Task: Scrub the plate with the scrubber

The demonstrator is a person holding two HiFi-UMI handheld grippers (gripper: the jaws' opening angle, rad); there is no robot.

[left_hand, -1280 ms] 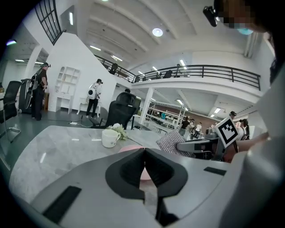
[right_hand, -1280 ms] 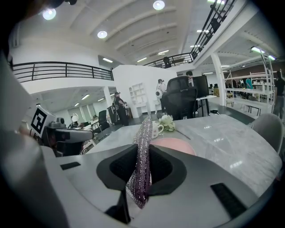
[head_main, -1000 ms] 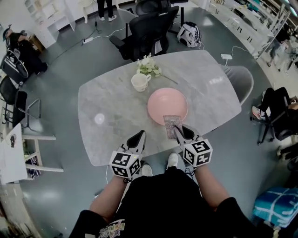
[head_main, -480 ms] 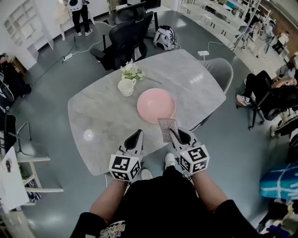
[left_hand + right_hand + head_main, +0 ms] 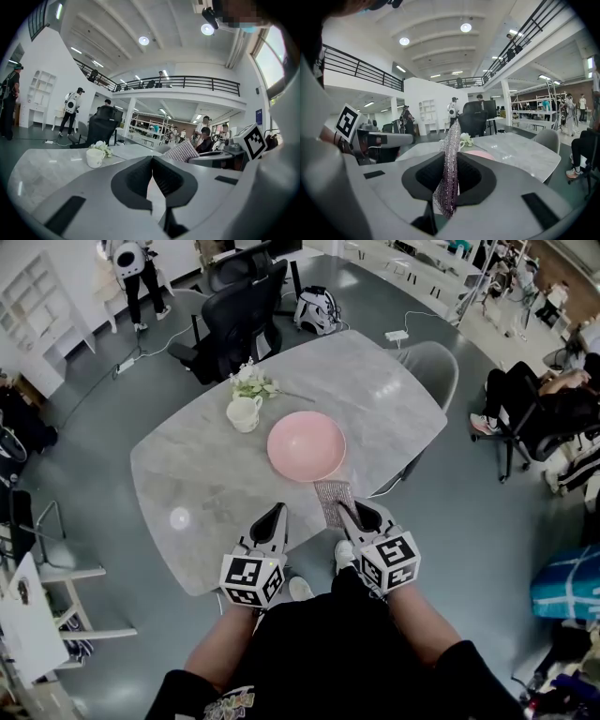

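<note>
Gripping scrubber (image 5: 332,499) in right tongs (image 5: 349,513), its free end forward to reach plate (image 5: 307,445); left tongs (image 5: 277,515) closed, empty, idle at bench (image 5: 202,486) edge.

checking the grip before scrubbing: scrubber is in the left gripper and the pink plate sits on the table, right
Wrong gripper: the right gripper view shows the scrubber clamped in the right gripper; the left gripper is shut, empty. The pink plate does sit on the table.
</note>
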